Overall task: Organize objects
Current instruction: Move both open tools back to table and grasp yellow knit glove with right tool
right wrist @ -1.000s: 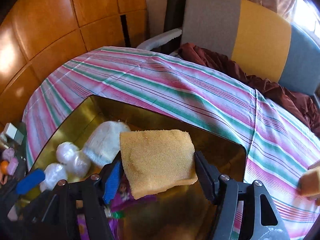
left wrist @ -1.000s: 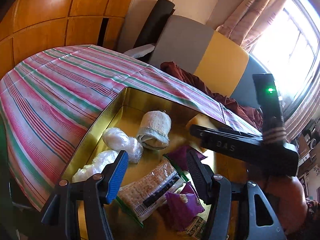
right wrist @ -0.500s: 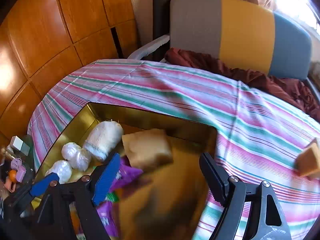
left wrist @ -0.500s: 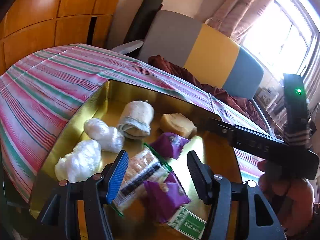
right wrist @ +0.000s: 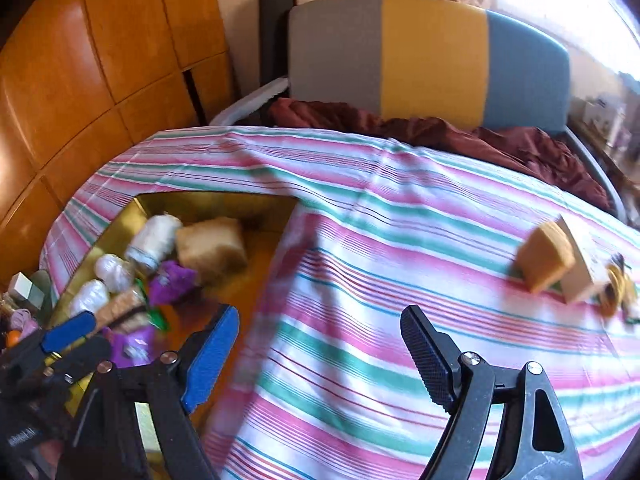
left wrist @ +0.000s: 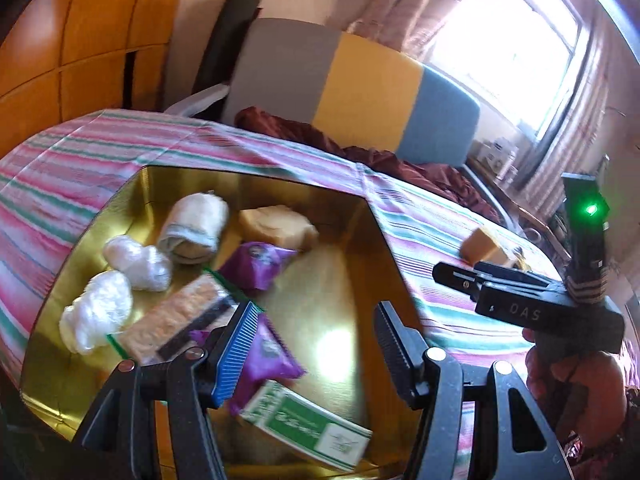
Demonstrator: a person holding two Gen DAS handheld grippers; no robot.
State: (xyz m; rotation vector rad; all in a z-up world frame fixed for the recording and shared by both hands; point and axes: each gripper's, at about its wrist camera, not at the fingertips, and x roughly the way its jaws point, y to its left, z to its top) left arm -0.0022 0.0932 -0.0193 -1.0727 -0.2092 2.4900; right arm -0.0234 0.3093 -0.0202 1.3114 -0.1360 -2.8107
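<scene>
Grippers both empty: left gripper (left wrist: pixel 316 344) agape over gold tray (left wrist: pixel 360 216); right gripper (right wrist: pixel 320 360) parted above striped cloth (right wrist: pixel 400 216). Yellow sponge (left wrist: pixel 276 226) lay at tray's far edge; second sponge (right wrist: pixel 544 256) near cloth's far right edge.

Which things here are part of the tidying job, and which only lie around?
Job:
gold tin
sponge in the tin
sponge on the cloth
cloth roll
purple packets
cracker pack
green box

Lying about:
striped cloth
chair
maroon fabric
</scene>
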